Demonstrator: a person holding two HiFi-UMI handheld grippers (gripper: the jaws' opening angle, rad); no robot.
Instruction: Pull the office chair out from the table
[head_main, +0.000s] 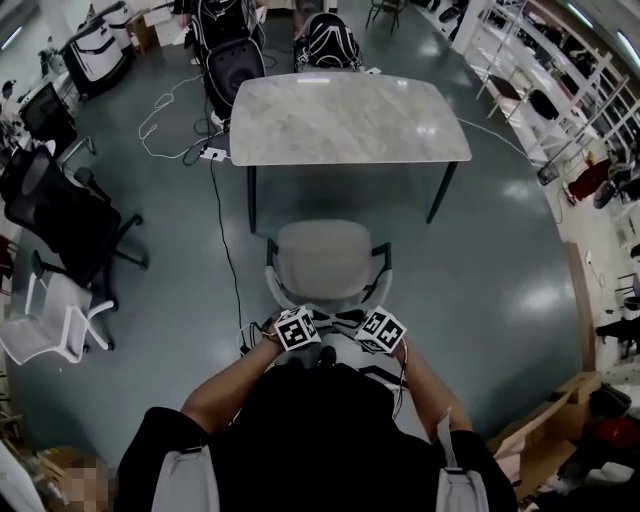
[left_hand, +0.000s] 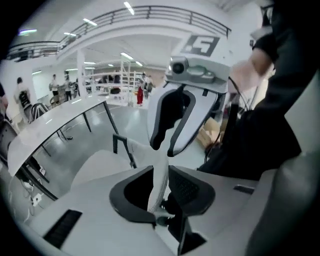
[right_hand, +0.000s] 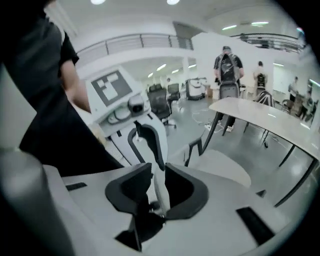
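Behind the office chair (head_main: 322, 262), the left tool (left_hand: 161, 186) and right tool (right_hand: 156, 189) pinch its thin backrest rim (left_hand: 160, 162), which could slip free under an uneven tug.

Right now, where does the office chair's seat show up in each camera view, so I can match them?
Head view: the chair seat is at centre, just below the table.
Left gripper view: the chair seat is lower left, with the table above it.
Right gripper view: the chair seat is right of centre, with the table above it.
Shared landmark: the table's pale top.
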